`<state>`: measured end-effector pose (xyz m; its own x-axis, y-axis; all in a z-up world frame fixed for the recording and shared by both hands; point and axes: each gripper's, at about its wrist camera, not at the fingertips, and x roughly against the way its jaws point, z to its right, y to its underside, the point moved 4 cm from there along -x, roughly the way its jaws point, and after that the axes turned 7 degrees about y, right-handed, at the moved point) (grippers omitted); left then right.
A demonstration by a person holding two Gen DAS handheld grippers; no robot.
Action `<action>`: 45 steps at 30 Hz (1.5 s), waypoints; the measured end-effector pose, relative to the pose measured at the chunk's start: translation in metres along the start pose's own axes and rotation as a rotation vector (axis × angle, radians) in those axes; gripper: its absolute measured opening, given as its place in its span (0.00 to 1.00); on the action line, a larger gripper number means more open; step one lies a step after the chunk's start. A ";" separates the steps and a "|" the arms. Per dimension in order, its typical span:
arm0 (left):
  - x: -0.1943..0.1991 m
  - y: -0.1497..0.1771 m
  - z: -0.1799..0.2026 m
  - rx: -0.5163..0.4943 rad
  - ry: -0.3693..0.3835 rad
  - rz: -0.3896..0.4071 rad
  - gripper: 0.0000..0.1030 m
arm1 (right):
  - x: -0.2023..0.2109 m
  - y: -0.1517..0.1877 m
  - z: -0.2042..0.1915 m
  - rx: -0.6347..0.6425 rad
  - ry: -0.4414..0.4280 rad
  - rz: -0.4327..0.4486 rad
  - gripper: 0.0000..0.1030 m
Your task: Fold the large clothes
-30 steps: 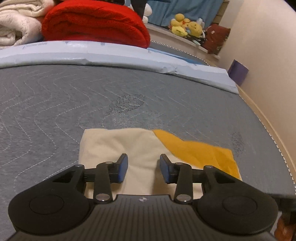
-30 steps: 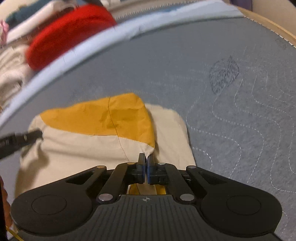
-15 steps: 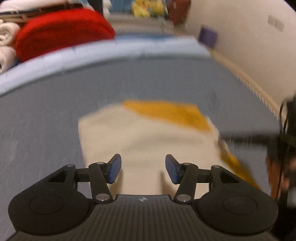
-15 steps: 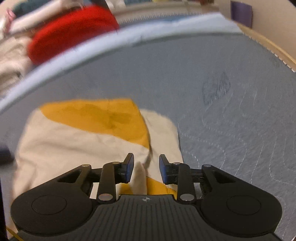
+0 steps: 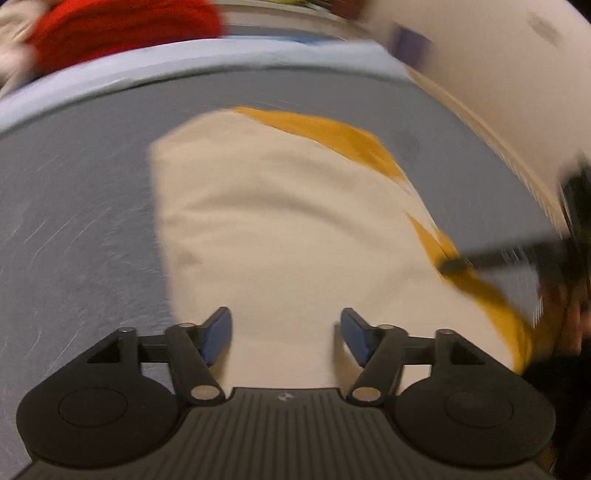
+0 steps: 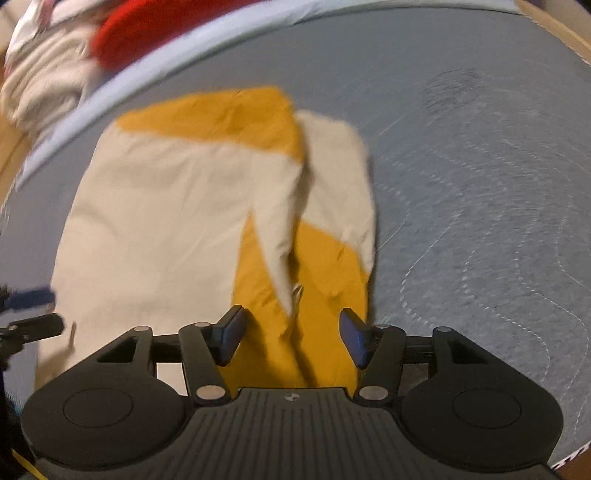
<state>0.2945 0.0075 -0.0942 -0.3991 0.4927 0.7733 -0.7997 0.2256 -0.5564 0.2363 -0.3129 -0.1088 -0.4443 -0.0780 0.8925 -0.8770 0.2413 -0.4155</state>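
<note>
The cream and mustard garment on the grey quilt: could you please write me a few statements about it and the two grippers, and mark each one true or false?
1. The garment lies on a grey quilted surface. True.
2. The right gripper is clamped on the cloth. False: its jaws stand apart, having just been opening, and the pads press on nothing, though mustard fabric lies between them.
3. The left gripper is open over the cream part. True; its jaws have just been opening too.
4. The garment is all one colour. False: it is cream with mustard-yellow panels.
5. A red blanket lies beyond the far edge of the grey surface. True.
</note>
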 end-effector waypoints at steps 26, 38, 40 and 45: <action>-0.096 -0.053 -0.086 0.514 0.156 0.053 0.49 | -0.054 -0.043 -0.013 -0.079 -0.155 0.045 0.19; -0.035 -0.137 -0.105 0.371 0.089 0.319 0.62 | -0.028 -0.106 -0.066 -0.060 -0.260 0.419 0.07; -0.033 -0.141 -0.121 0.405 0.014 0.347 0.70 | -0.035 -0.114 -0.076 -0.044 -0.222 0.431 0.13; -0.022 -0.128 -0.146 0.436 -0.061 0.305 0.72 | -0.057 -0.115 -0.078 -0.071 -0.044 0.385 0.34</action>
<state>0.4712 0.0910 -0.0844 -0.6574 0.4285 0.6198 -0.7504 -0.2970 -0.5906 0.3771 -0.2609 -0.0979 -0.7472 -0.0094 0.6645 -0.6303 0.3267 -0.7042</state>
